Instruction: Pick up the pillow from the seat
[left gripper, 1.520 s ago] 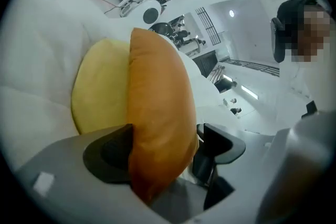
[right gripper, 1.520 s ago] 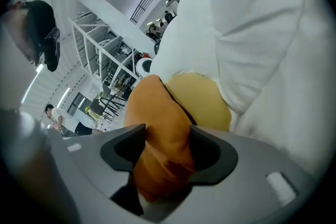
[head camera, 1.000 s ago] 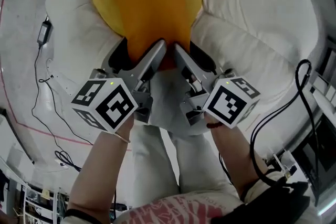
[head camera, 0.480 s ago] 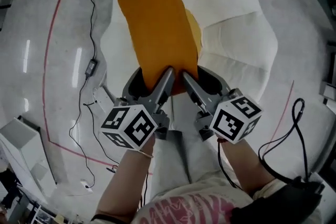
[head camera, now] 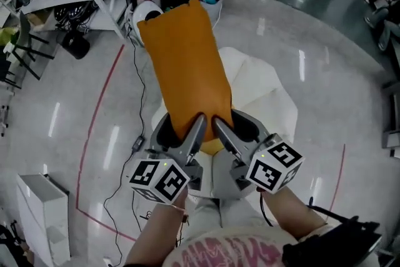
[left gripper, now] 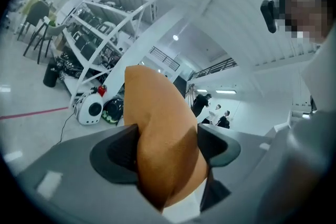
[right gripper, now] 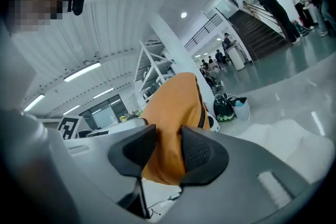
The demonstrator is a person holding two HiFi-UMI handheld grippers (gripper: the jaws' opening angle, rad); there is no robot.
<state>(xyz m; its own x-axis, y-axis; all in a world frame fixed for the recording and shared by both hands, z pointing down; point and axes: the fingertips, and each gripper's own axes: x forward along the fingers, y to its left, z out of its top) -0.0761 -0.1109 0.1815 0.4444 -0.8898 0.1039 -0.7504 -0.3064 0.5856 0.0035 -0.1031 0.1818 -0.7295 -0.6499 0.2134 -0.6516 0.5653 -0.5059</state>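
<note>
Orange pillow [head camera: 186, 65] sticks out ahead of the jaws, above the white seat [head camera: 265, 94]. The left gripper [left gripper: 167, 147] and right gripper [right gripper: 168, 150] each clamp its near end.

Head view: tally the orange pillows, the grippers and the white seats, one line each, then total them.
pillow, orange: 1
Grippers: 2, the left gripper and the right gripper
seat, white: 1
Total: 4
</note>
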